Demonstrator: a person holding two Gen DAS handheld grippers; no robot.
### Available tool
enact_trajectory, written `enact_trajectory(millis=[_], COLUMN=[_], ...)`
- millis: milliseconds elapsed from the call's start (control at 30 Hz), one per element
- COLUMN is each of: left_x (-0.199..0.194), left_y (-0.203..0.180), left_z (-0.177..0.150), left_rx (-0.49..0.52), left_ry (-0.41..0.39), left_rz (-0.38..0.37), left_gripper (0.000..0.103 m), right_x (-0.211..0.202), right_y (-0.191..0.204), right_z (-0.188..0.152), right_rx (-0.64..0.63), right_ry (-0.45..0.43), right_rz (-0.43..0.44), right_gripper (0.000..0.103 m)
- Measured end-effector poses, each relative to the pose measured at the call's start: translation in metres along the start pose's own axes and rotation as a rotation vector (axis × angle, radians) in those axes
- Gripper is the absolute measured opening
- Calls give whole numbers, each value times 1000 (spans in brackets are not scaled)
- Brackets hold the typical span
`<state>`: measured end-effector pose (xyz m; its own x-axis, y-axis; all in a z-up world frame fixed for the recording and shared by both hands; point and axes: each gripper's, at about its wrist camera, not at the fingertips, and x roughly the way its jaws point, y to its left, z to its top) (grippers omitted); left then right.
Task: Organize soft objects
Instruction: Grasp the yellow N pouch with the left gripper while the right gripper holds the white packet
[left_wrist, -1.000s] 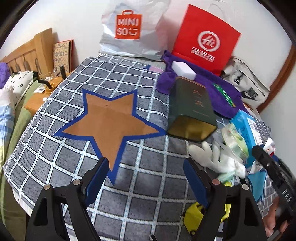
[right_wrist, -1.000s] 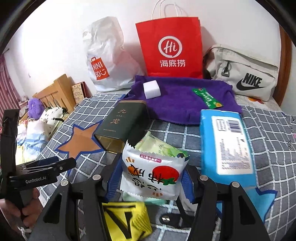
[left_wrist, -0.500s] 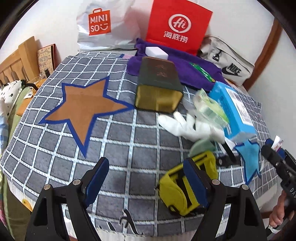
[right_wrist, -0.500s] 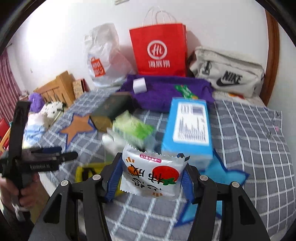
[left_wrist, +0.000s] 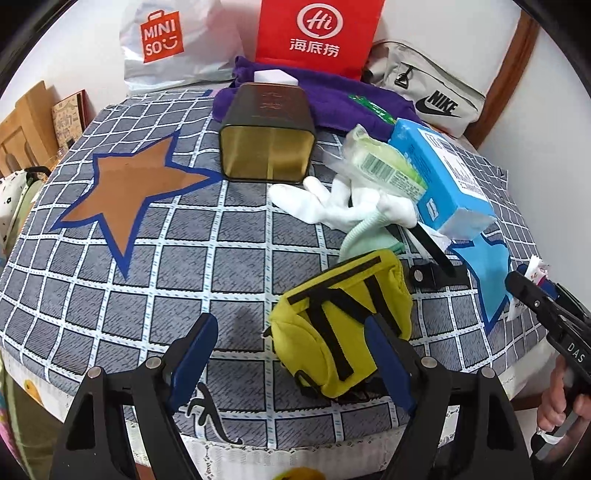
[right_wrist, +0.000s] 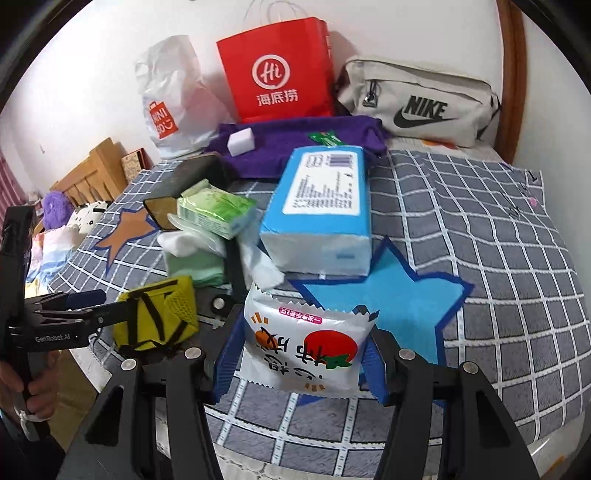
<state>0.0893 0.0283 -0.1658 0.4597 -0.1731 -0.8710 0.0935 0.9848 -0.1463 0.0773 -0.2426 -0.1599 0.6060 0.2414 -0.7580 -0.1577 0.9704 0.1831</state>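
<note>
My right gripper (right_wrist: 301, 356) is shut on a white snack packet (right_wrist: 303, 343) with a tomato print, held just above the blue star patch (right_wrist: 388, 295) near the bed's front edge. My left gripper (left_wrist: 291, 345) stands open over the checked bedcover (left_wrist: 184, 258). A yellow pouch (left_wrist: 343, 317) with black straps lies by its right finger (left_wrist: 388, 362), partly between the jaws and not pressed. Beyond it lie white socks (left_wrist: 325, 206), a mint cloth (left_wrist: 362, 236), a green wipes pack (left_wrist: 384, 166) and a blue tissue pack (left_wrist: 439, 177). The brown star patch (left_wrist: 129, 188) is bare.
A dark tin (left_wrist: 266, 144) lies on its side behind the socks. At the back are a purple towel (left_wrist: 332, 88), a red paper bag (left_wrist: 317, 33), a Miniso bag (left_wrist: 166, 40) and a Nike bag (left_wrist: 432, 96). A black clip (left_wrist: 432, 273) lies beside the pouch.
The left gripper has swung right, from the brown star to the yellow pouch. The right gripper has carried the snack packet back and right, over the blue star.
</note>
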Motion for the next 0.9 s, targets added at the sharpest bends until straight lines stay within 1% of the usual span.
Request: enact_trajectory(millis=[67,167,233,267,300,333,400,433,467,567,633,700,767,800,833,900], left_x=[4,14,21,22,22,22,19,17,14,9,12,17,19,20,19,18], left_y=[-3,-7,-9,-8,-6,-5,0,3,7,19,21,19,17,16,15,14], left_z=[-1,-2,-3,-4,-3,-3,-1,1,3,6,5,3,0,-2,-4,-9], left_rx=[13,34,37,32,23,16,5,4,-2,-26,-21,-8,-5,-3,1,14], left_ry=[4,23,42,39,25,17,-2,-10,-18,-36,-24,1,20,27,33,26], left_rz=[9,23,27,13,-2,-8,-11,-22,-29,-13,-17,1,2,0,1,20], left_gripper=[79,71,59,57,51,42,33,32,31,31,31,33,44,58,65,65], right_x=[3,6,7,7,8,8,10,11,12,14,16,17,20,20,20,22], right_y=[0,0,0,0,0,0,-2,-3,-4,-6,-6,-6,-6,-6,-6,-8], right_z=[-2,-3,-4,-4,-4,-5,-6,-6,-6,-6,-6,-7,-8,-9,-9,-9], right_rx=[0,-5,-7,-6,-5,-3,4,7,12,20,24,25,22,21,22,27], right_ry=[7,15,19,18,17,17,22,23,25,27,30,34,44,46,47,48], right_rz=[3,8,9,11,12,12,14,15,15,14,12,16,14,15,15,15], right_gripper=[57,57,57,57,57,57,57,57,57,57,57,57,57,57,57,57])
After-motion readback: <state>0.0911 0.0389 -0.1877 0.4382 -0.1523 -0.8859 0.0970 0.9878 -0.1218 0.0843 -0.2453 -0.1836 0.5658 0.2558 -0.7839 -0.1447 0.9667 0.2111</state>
